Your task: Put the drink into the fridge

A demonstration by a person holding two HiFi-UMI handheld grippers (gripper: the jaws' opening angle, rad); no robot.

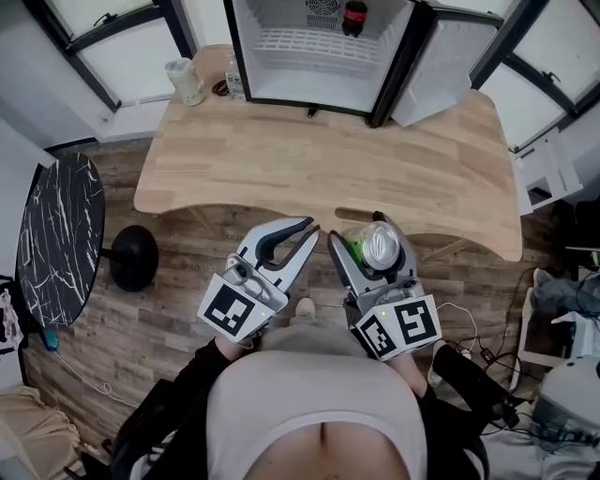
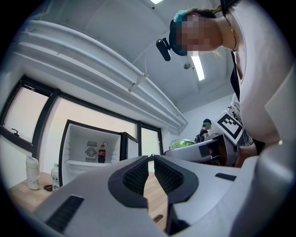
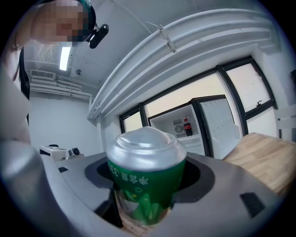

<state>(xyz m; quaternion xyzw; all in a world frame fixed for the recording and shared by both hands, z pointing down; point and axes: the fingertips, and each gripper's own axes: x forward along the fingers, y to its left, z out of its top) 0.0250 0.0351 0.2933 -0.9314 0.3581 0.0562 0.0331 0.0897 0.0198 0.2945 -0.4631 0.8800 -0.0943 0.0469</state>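
Green can (image 3: 145, 180) pinched in your right tongs (image 1: 373, 239), short of the bench (image 1: 328, 159) | your left tongs (image 1: 312, 228) pressed together, empty | fridge (image 1: 309, 84) stands open; can is outside, placing is left.

No legible text anywhere. Green aluminium drink can (image 3: 147, 185): white print, too blurred to read. Dark cola-style bottle with red label (image 1: 353, 17), 12 o'clock in the open white fridge (image 1: 309, 86): label too small. Marker cubes (image 1: 232, 310) (image 1: 398, 327): black-and-white square codes only.
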